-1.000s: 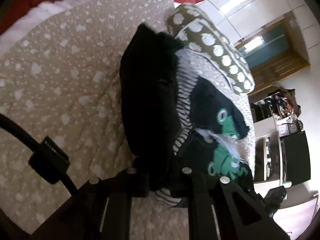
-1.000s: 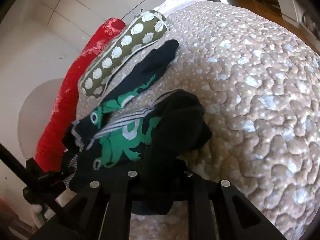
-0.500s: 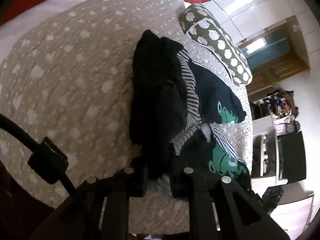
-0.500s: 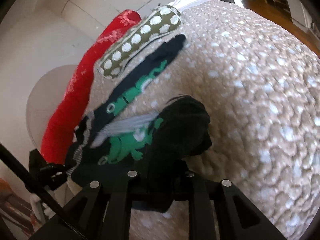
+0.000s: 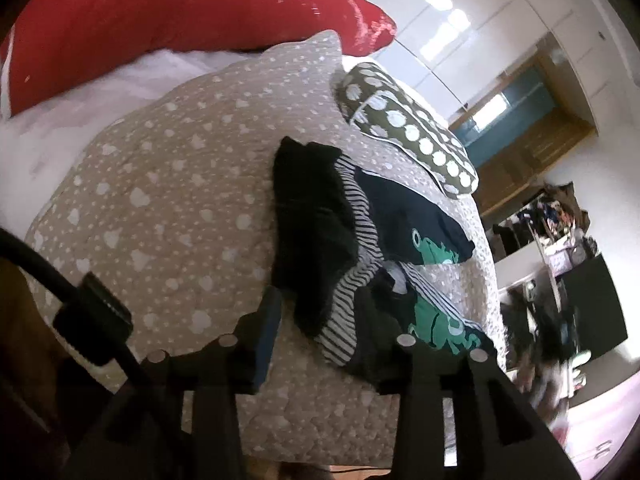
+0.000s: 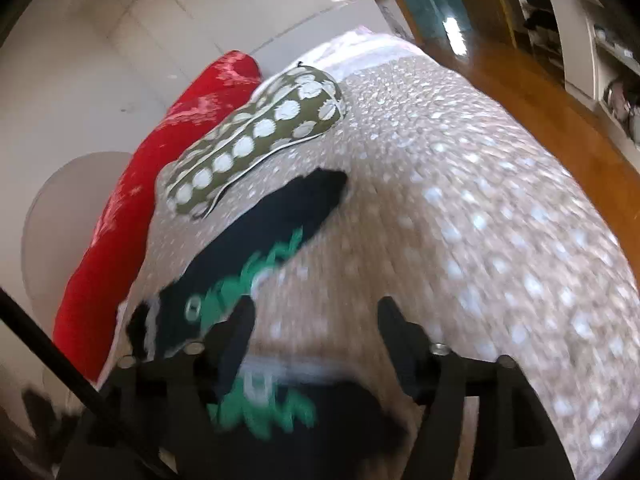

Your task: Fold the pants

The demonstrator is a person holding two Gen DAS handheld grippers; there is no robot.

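The pants [image 5: 320, 220] are black with a green frog print and a striped lining. They lie bunched on the beige dotted quilt [image 5: 168, 208]. My left gripper [image 5: 328, 344] sits at their near edge with its jaws opening. Its left finger [image 5: 267, 320] stands clear of the cloth, and the striped hem drapes between the jaws and hides the other finger. In the blurred right wrist view, one leg of the pants [image 6: 256, 248] stretches away to the left. My right gripper [image 6: 316, 320] is opening wide over bare quilt [image 6: 480, 200], with a fold of printed cloth low by its base.
An olive pillow with white dots [image 5: 404, 128] lies beyond the pants, with a long red pillow [image 5: 160, 20] behind it. The quilt drops off to a wooden floor [image 6: 540, 112] on the right. Cluttered shelves [image 5: 560, 220] stand across the room.
Both grippers were shut on the black cloth. Now both have let go and drawn back, and the pants lie on the quilt. The right wrist view has swung and blurred.
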